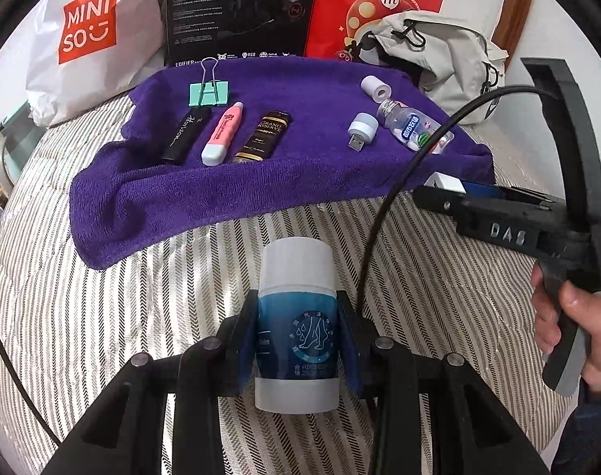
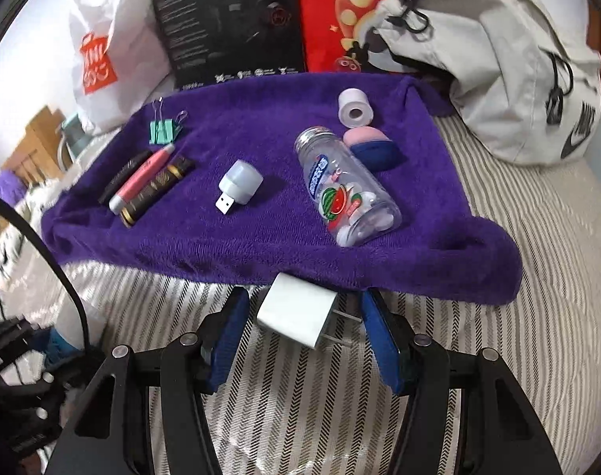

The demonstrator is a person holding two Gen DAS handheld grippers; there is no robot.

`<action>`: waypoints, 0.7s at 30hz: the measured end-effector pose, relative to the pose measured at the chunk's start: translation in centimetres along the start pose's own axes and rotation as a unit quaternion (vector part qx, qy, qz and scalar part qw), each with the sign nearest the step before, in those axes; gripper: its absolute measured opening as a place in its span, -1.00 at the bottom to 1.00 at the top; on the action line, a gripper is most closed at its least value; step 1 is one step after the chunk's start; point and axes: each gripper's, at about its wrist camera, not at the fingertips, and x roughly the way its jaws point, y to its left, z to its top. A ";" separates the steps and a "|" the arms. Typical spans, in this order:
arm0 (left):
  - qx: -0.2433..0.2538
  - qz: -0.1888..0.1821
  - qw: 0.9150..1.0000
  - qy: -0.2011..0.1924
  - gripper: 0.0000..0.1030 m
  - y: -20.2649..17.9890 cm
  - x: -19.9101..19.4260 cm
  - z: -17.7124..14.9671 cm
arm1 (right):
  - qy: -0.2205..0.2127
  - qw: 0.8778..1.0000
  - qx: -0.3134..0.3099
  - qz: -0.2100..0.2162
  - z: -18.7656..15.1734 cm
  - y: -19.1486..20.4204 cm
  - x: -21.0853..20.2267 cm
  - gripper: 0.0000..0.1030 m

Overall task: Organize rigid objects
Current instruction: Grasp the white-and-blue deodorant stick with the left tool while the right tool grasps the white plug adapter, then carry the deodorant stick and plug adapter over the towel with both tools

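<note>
My left gripper [image 1: 296,340] is shut on a white-and-blue foot balm stick [image 1: 296,316], held above the striped bedspread just short of the purple towel [image 1: 300,182]. My right gripper [image 2: 300,332] stands open around a white plug charger [image 2: 296,312] that lies on the bedspread at the towel's near edge. On the towel lie a green binder clip [image 2: 162,128], a black stick [image 2: 122,176], a pink pen [image 2: 140,180], a dark gold-banded tube [image 2: 158,192], a white USB light [image 2: 239,186], a clear candy bottle [image 2: 346,190], a small tape roll [image 2: 354,107] and a pink-and-blue object [image 2: 373,148].
Behind the towel stand a white Miniso bag [image 1: 90,39], a black box [image 1: 241,8] and a red bag [image 1: 375,4]. A pale grey backpack [image 2: 498,67] slumps at the back right. A black cable [image 1: 395,198] arcs across the left view. A person's hand [image 1: 569,328] holds the right gripper's handle.
</note>
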 end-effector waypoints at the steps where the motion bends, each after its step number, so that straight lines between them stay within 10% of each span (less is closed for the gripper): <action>1: 0.000 -0.002 1.000 -0.002 -0.33 0.0 0.0 0.0 | -0.001 1.000 -0.011 -0.004 -0.1 0.1 0.0 0.05; 21: 0.010 0.007 1.000 -0.011 -0.33 -0.2 -0.3 -0.4 | 0.021 0.998 -0.057 -0.004 -3.6 -2.3 -2.6 0.16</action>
